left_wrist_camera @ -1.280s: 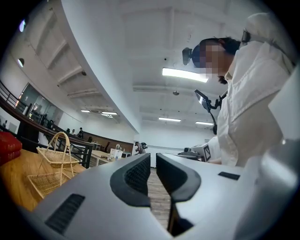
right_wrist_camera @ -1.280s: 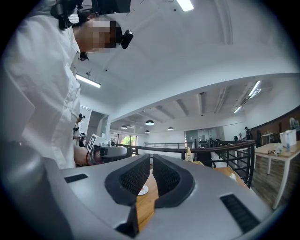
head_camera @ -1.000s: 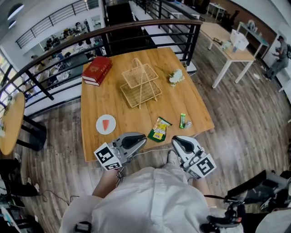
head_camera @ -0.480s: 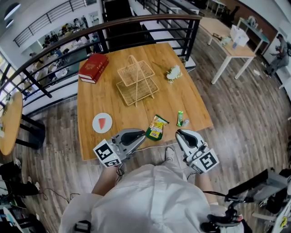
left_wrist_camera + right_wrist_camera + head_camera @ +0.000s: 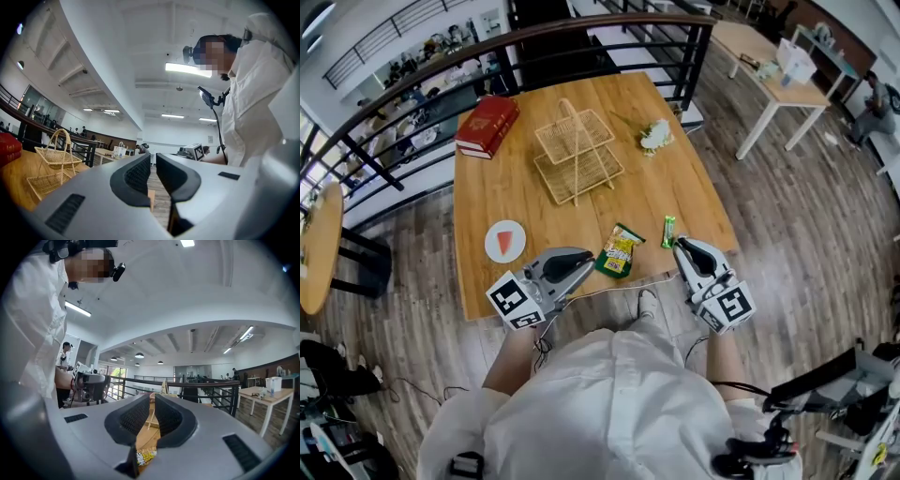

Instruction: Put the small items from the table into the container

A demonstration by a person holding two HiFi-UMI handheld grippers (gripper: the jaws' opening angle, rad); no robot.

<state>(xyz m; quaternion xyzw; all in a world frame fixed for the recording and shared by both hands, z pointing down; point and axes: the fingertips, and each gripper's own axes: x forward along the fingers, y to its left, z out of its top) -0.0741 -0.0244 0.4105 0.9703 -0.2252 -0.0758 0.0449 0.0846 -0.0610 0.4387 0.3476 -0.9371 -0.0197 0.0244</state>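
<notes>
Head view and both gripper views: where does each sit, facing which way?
Head view: on the head, steeply down onto table, left tongs, right tongs, white shirt.
Left gripper view: on left tongs, level, toward basket and right tongs; shirt shows.
Right gripper view: on right tongs, level across table; left tongs show.
Shared: basket in head and left views.

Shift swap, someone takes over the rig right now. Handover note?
Left gripper: fingers shut, empty, over the table's near edge, just left of the snack packet.
Right gripper: fingers shut, empty, close to the green sachet.
Wire basket: mid-table, both tiers look empty.
Done: nothing loaded yet.
Left: snack packet and green sachet into the basket; possibly the white bunch to the basket's right too.
</notes>
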